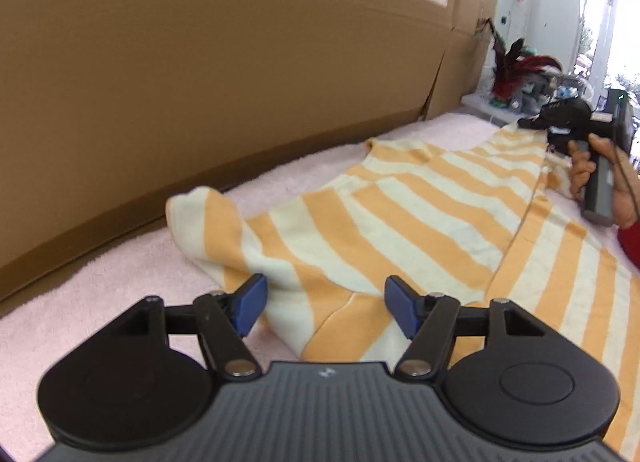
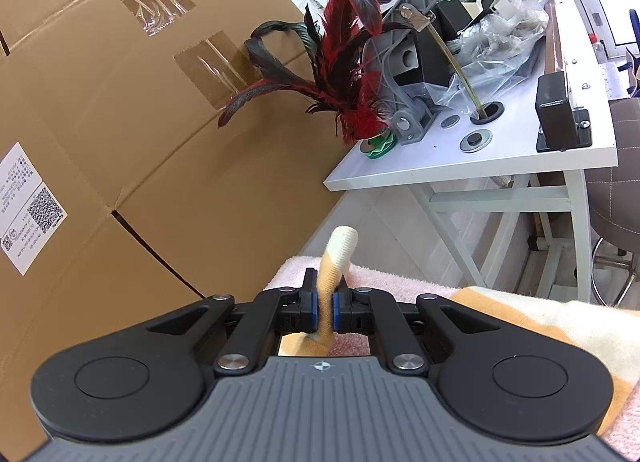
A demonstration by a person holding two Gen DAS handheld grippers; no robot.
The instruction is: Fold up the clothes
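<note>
From the left wrist, the striped shirt (image 1: pixel 400 222) lies spread on the pink towel (image 1: pixel 100 302) over the worktop, the left tongs (image 1: pixel 324 312) gaping wide and empty over its near edge at 6 o'clock, while at 3 o'clock a hand (image 1: pixel 600 178) holds the right tongs (image 1: pixel 532 124) at the far edge. From the right wrist, the right tongs (image 2: pixel 325 312) are clamped on a bunched bit of shirt (image 2: pixel 336 262), and I'd say the left should pinch one layer squarely so both edges lift evenly. Which part of the shirt is pinched, I cannot tell, and its right side is cut off.
</note>
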